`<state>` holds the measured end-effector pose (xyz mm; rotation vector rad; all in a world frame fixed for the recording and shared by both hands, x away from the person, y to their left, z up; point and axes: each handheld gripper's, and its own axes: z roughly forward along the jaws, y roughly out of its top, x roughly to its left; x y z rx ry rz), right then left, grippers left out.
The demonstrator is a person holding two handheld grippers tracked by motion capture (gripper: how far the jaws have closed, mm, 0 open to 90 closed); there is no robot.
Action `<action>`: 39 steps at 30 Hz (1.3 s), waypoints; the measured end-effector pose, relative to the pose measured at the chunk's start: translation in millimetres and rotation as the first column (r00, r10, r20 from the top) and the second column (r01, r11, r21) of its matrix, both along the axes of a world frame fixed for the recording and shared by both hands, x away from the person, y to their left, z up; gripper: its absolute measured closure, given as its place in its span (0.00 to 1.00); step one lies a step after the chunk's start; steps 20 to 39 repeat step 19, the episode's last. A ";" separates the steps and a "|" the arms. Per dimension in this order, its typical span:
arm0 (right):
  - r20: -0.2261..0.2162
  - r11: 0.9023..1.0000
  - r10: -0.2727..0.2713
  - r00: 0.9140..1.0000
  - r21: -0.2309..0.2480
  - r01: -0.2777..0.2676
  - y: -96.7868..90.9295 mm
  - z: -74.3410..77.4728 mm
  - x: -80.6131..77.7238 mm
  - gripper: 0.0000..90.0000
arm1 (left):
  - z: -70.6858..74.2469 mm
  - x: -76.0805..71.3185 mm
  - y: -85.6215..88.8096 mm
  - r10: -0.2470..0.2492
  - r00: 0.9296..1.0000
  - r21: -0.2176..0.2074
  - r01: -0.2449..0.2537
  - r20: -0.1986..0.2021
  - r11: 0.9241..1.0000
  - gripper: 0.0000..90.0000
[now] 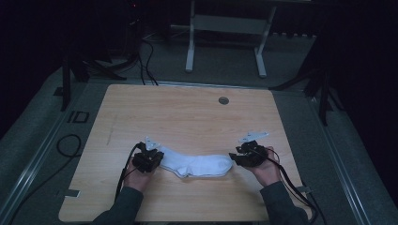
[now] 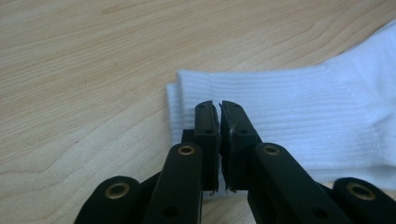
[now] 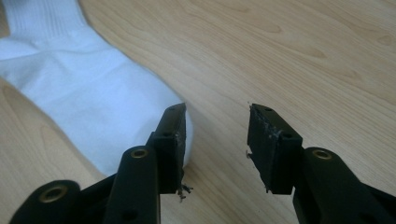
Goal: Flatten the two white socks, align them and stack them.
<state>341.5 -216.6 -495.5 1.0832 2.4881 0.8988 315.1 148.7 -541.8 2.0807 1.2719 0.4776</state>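
A white sock (image 1: 197, 165) lies flat along the near part of the wooden table (image 1: 187, 117), cuff to the left and toe to the right. My left gripper (image 1: 158, 162) sits at the cuff. In the left gripper view its jaws (image 2: 218, 105) stand almost together over the ribbed cuff (image 2: 289, 107), with a thin pale strip of fabric between the pads. A second cuff edge shows just behind the first. My right gripper (image 1: 233, 157) is at the toe end. Its jaws (image 3: 217, 119) are open over bare wood, and the sock's toe (image 3: 88, 93) lies beside the left finger (image 3: 172, 140).
A round grommet hole (image 1: 223, 100) sits near the table's far edge. A white desk frame (image 1: 190, 51) stands on the floor behind. Black cables (image 1: 68, 145) lie on the floor at the left, and each gripper trails a cable toward the near edge.
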 end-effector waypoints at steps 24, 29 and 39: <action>-0.019 0.998 -0.063 0.998 0.019 0.063 -12.2 -6.4 10.8 0.60 | 15.3 0.6 21.2 0.056 0.997 -0.051 -0.054 0.048 0.997 1.00; -0.019 0.998 -0.063 0.998 0.019 0.063 -12.2 -6.4 10.8 0.60 | 15.3 0.6 21.2 0.056 0.997 -0.051 -0.054 0.048 0.997 1.00; -0.019 0.998 -0.063 0.998 0.019 0.063 -12.2 -6.4 10.8 0.60 | 15.3 0.6 21.2 0.056 0.997 -0.051 -0.054 0.048 0.997 1.00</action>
